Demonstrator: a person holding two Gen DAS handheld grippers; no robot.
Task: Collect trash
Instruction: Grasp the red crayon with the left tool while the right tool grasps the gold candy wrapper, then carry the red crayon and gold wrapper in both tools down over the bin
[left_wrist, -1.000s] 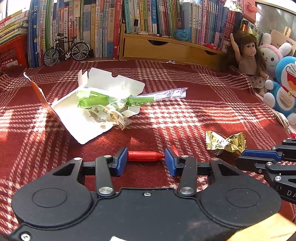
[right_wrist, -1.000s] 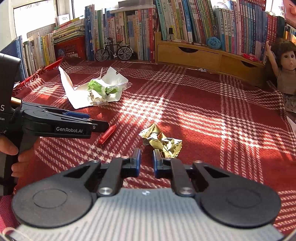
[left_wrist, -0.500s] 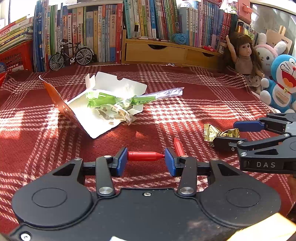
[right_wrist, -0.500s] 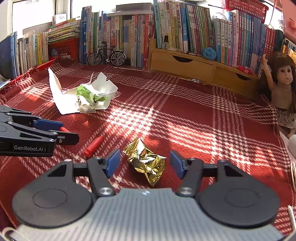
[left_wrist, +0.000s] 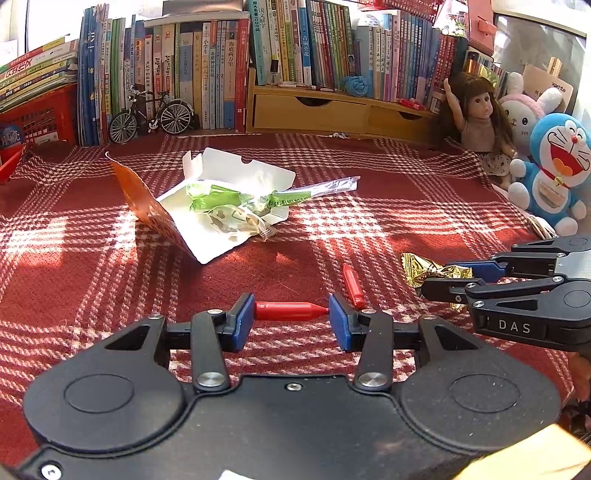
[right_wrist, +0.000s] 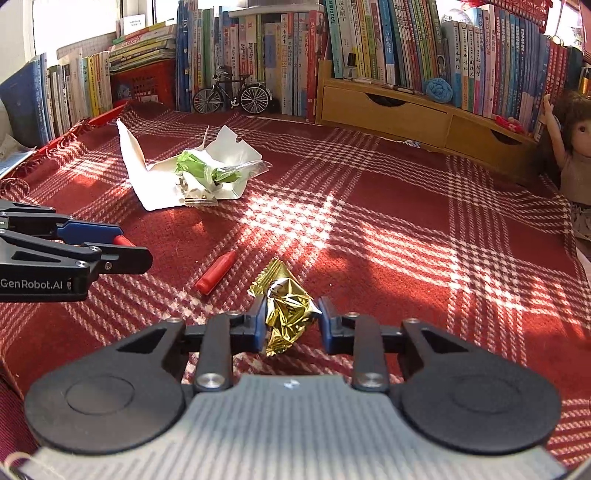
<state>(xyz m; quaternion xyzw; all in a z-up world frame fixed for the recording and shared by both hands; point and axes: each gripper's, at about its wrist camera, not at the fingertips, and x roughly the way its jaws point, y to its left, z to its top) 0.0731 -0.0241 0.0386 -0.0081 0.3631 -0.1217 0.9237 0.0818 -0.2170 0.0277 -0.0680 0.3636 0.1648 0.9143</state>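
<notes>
Crinkled gold foil wrapper (right_wrist: 286, 317) is being closed on by the right gripper (right_wrist: 291, 325), its pads pressing it. Beside the wrapper, a smooth red plastic cap (left_wrist: 290, 311) is clamped lengthwise in the left gripper (left_wrist: 291, 319); another cap (right_wrist: 216, 272) is left on the woven plaid cloth (right_wrist: 369, 236).

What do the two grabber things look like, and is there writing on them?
Both are black plastic with two round discs at the base, silver screws and blue finger pads. The left gripper reads "GenRobot.AI" on its side, with an all-black top. The right gripper reads "DAS" and has a grey ribbed plate on top.
</notes>
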